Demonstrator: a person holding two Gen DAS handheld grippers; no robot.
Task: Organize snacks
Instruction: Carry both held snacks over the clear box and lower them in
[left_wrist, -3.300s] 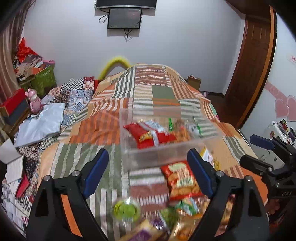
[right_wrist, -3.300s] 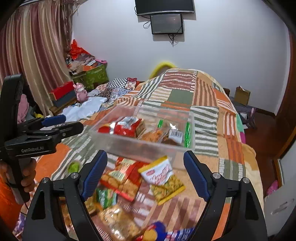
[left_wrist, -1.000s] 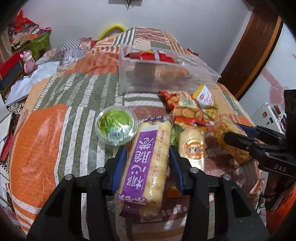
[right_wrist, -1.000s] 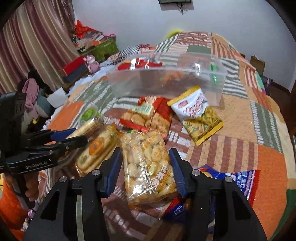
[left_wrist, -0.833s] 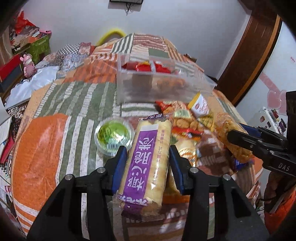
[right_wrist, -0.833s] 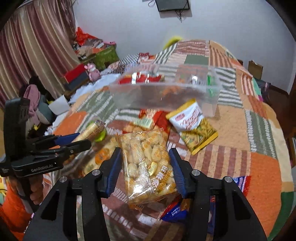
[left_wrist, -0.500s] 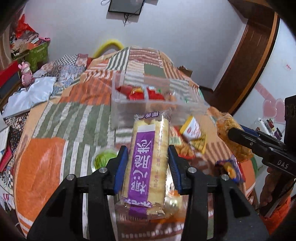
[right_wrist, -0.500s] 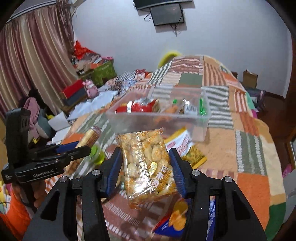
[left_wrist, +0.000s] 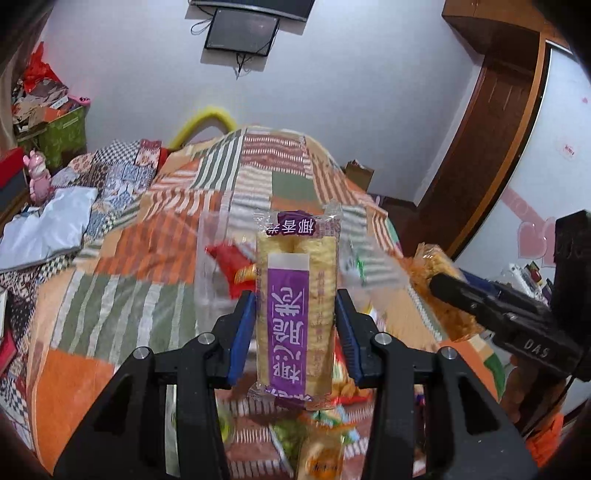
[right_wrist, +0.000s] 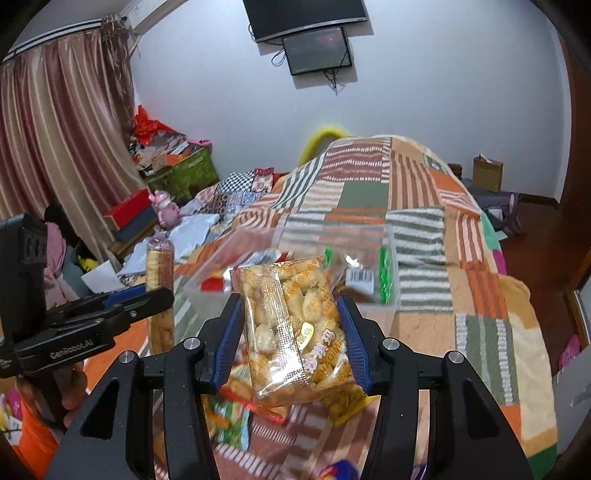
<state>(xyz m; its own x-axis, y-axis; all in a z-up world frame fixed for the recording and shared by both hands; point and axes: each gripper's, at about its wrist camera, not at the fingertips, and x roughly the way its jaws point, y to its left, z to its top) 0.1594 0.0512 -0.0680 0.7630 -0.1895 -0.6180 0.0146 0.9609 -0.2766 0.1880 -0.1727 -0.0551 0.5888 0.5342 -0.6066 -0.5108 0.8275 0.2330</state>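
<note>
The left gripper (left_wrist: 295, 328) is pinching a long pack of crackers (left_wrist: 297, 310) with a purple label, its 2 blue pads pressed against the pack's sides and holding it up above the bed. The right gripper (right_wrist: 290, 338) is pinching a clear bag of puffed snacks (right_wrist: 293, 334) the same way, also lifted off the bedspread (right_wrist: 480, 295).

Ahead of both grippers sits the clear plastic box (right_wrist: 369, 254), resting on the bedspread. It already has some snacks in it: a red packet (left_wrist: 229, 262) toward its left side and a green-edged packet with a barcode (right_wrist: 365, 278) toward its right. So part of the sorting looks done.

The 2 held packs are in the air just short of the box, not yet over its rim. Below the grippers, more loose packets (right_wrist: 227, 417) lie on the bedspread, blurred, so I cannot count them or tell them apart well.

My judgement: the task is somewhere in the middle. What is left is to carry these 2 packs over the box and let them go inside, then gather the packets remaining on the bedspread.
</note>
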